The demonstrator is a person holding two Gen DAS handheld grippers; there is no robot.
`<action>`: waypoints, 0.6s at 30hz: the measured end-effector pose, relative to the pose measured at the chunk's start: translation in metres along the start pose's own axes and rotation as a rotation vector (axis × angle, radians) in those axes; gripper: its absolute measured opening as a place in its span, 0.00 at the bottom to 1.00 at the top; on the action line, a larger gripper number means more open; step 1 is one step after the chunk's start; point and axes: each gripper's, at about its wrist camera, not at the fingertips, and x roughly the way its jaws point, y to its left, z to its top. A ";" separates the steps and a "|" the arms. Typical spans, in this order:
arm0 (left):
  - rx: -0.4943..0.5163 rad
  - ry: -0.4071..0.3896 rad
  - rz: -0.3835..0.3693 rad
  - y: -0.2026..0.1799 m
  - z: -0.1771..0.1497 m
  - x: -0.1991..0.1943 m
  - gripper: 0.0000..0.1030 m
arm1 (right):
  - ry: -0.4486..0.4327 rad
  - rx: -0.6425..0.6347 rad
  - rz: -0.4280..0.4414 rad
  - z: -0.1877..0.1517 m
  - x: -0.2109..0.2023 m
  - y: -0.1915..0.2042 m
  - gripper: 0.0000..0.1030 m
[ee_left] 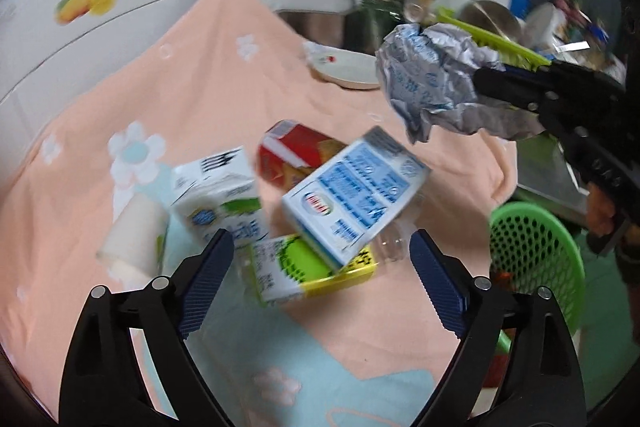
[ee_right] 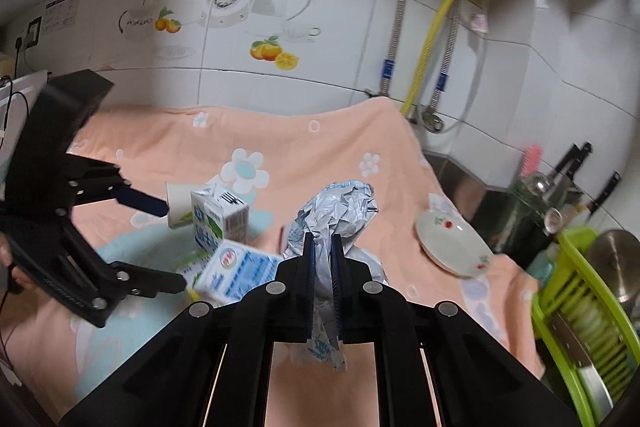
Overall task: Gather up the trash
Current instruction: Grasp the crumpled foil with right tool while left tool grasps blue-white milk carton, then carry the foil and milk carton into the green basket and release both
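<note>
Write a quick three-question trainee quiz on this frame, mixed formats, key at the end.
1. True or false: the right gripper is shut on the crumpled wrapper.
2. Multiple choice: the blue-and-white carton sits (A) in the green basket, (B) tilted on the other cartons in front of the left gripper, (C) on the plate.
3. Fill in: the left gripper's jaws stand ____, with nothing gripped between them.

Key
1. True: its pads pinch the wrapper, lifted off the cloth.
2. B.
3. Open.
</note>
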 end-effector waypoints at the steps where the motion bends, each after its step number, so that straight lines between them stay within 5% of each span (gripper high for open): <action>1: 0.025 0.002 -0.004 -0.004 0.003 0.003 0.88 | -0.002 0.010 -0.008 -0.004 -0.006 -0.003 0.07; 18: 0.291 0.093 -0.047 -0.034 0.036 0.062 0.90 | 0.071 0.136 -0.096 -0.074 -0.058 -0.027 0.07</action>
